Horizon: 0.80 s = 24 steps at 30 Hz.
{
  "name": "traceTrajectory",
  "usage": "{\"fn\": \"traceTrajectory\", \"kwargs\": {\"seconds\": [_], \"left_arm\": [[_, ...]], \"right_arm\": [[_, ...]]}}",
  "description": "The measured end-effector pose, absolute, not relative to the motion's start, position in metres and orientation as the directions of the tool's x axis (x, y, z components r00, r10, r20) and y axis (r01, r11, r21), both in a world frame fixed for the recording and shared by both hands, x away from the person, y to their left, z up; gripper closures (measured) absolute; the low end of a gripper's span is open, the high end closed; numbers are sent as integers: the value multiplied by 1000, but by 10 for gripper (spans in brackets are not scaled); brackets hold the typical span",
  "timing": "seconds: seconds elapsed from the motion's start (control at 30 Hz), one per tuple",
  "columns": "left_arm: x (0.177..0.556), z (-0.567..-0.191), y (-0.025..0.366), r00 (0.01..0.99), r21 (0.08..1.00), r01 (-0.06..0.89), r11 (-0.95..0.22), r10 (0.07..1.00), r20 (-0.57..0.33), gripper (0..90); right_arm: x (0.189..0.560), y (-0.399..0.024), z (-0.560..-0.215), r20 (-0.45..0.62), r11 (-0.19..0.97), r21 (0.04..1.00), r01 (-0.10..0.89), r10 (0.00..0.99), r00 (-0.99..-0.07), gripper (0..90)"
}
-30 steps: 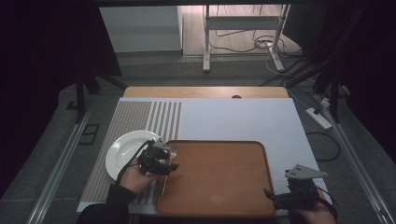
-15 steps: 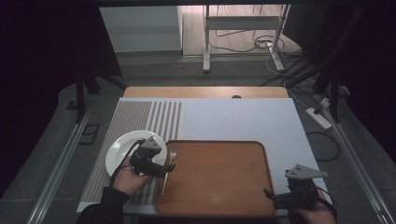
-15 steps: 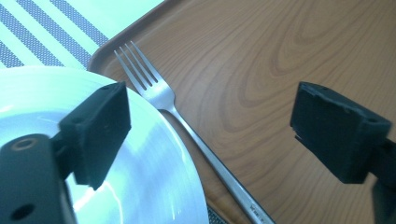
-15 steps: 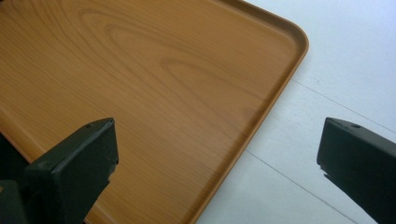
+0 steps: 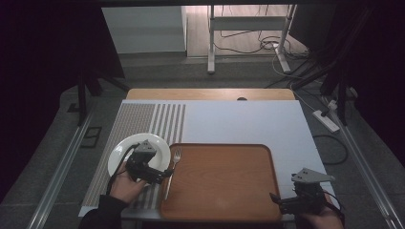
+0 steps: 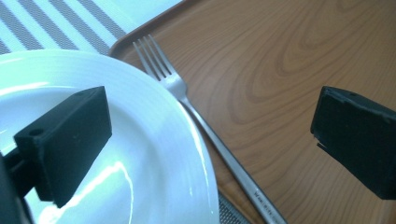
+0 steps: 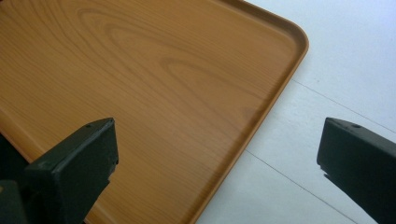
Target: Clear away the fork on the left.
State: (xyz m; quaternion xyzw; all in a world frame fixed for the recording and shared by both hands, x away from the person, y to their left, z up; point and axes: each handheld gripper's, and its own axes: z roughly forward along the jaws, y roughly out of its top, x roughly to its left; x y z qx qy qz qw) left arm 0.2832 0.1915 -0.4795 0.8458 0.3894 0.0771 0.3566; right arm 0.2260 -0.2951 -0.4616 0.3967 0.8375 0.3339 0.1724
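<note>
Left gripper (image 6: 210, 135): jaws spread wide, nothing between them, straddling the near-right rim of the round white ceramic plate (image 6: 140, 140) and the slim silver metal fork (image 6: 205, 126), which lies across the left rim of the brown wood-grain rectangular tray (image 6: 289, 70). Risk, judged: closing here could nip the plate rim or skid the fork off the tray edge. Right gripper (image 7: 217, 170): jaws spread, empty, over the tray's near-right corner. Room: tray interior bare; white tabletop (image 5: 248, 121) beyond open; striped mat (image 5: 157, 121) far-left.
</note>
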Motion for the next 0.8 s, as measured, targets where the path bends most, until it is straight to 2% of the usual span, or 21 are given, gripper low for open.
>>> {"fn": "traceTrajectory", "kwargs": {"seconds": [0.47, 0.8], "left_arm": [[272, -481, 207, 662, 679, 599, -424, 739, -123, 0], [262, -482, 222, 637, 690, 611, -388, 758, -138, 0]], "right_arm": [[226, -295, -462, -21, 461, 694, 552, 780, -625, 0], [226, -294, -462, -23, 465, 692, 552, 779, -627, 0]]}}
